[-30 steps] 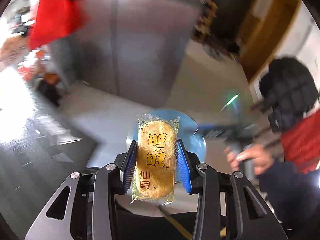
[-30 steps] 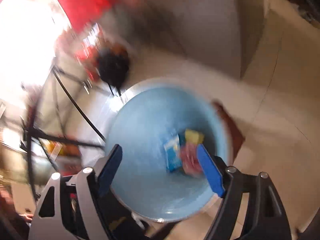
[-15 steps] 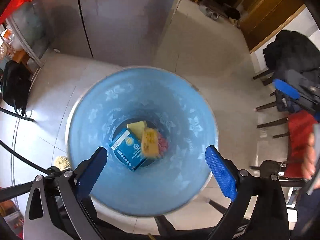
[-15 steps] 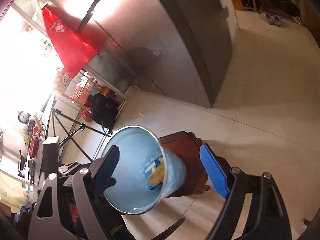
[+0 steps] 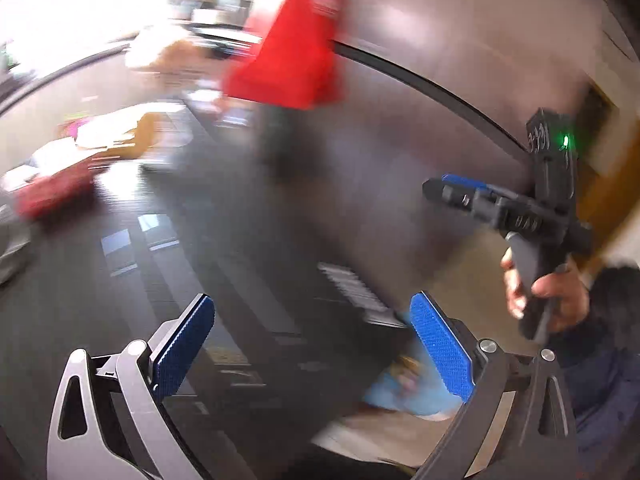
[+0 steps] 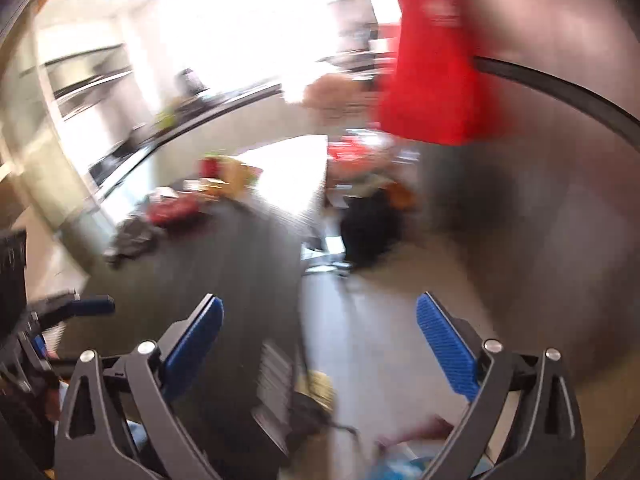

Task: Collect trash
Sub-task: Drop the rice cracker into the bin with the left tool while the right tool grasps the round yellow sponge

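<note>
Blur is smeared across both wrist views, yet the jaws are plainly read: the left gripper [image 5: 312, 348] is spread wide with nothing between its blue pads, and the right gripper [image 6: 320, 344] has just been opening further and is likewise spread and empty. Trash already collected is glimpsed only as a smudge of colour inside the pale blue bin [image 5: 404, 394], which lies low and to the right of the left jaws, just behind the right-hand pad; in the right wrist view a sliver of that bin [image 6: 400, 468] is caught below and between the jaws. Ahead of both pairs of jaws a dark tabletop [image 5: 224, 264] is stretched away, and at its far end, up and to the left of the jaws, a cluttered heap with a red packet [image 6: 172, 212] is made out; which piece is wanted next cannot be told, nor its long axis. The right gripper [image 5: 472, 196], held in a hand [image 5: 548, 292], is seen reaching further forward, so it is judged the nearer. A red hanging banner [image 5: 296, 40] carries pale marks, but no writing can be read anywhere.
</note>
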### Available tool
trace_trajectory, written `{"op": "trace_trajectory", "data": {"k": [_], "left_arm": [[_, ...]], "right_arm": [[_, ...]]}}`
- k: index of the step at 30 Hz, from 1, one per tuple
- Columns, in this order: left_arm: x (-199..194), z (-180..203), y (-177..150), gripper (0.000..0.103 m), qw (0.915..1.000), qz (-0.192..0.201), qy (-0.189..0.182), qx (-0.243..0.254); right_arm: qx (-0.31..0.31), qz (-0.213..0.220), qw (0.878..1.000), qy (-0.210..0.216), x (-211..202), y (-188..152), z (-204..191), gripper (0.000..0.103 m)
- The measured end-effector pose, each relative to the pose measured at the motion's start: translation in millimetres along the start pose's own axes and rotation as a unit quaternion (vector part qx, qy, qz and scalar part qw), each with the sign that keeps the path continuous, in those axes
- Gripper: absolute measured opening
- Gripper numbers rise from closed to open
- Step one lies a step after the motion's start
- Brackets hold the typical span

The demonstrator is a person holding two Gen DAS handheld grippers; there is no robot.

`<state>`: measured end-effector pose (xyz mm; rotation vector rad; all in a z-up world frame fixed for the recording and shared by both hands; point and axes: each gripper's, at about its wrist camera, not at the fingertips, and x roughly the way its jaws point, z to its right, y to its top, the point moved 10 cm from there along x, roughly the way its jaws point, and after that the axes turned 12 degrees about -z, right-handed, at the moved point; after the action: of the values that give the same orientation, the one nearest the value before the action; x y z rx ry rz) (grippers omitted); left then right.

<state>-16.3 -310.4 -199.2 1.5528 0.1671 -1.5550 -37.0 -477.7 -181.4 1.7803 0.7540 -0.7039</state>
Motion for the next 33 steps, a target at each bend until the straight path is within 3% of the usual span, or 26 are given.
{"op": "trace_trajectory", "data": {"k": [3,7,13,17,20,21,22,23,28,33], "left_arm": [[-20.7,-71.1,-1.4,0.095,0.9976,0.015,0.026,-0.062],[-44.8,-141.0,-8.3,0.095,0.9917,0.038,0.042,-0.115],[-53.4,-197.7,-12.7,0.095,0.9886,0.039,0.048,-0.138],[-51.4,-216.7,-19.7,0.095,0.9868,0.04,0.036,-0.153],[-48.7,-220.4,-24.8,0.095,0.9868,0.04,0.033,-0.153],[-48.2,-222.2,-26.0,0.095,0.9867,0.04,0.033,-0.154],[-49.7,-221.8,-27.6,0.095,0.9866,0.04,0.033,-0.155],[-48.1,-223.9,-27.7,0.095,0.9864,0.04,0.033,-0.156],[-43.7,-230.0,-24.4,0.095,0.9863,0.038,0.037,-0.156],[-43.4,-233.7,0.0,0.095,0.9896,0.038,0.063,-0.124]], "right_arm": [[-0.025,-0.026,0.999,0.022,74.3,72.7,-56.0,0.098],[-0.027,-0.063,0.998,-0.005,180.2,143.6,-92.4,0.097],[-0.028,-0.097,0.994,-0.049,268.2,179.2,-99.2,0.095],[-0.045,-0.105,0.992,-0.06,287.7,187.4,-109.6,0.095],[-0.046,-0.113,0.991,-0.051,291.3,183.6,-107.3,0.085],[-0.05,-0.118,0.99,-0.051,294.7,182.9,-108.2,0.069],[-0.052,-0.122,0.99,-0.051,295.9,182.0,-111.7,0.044],[-0.052,-0.13,0.989,-0.05,298.8,180.0,-112.0,0.036],[-0.067,-0.129,0.989,-0.035,291.0,171.6,-122.3,0.025],[-0.071,-0.095,0.993,-0.002,244.2,164.8,-130.0,0.023]]}}
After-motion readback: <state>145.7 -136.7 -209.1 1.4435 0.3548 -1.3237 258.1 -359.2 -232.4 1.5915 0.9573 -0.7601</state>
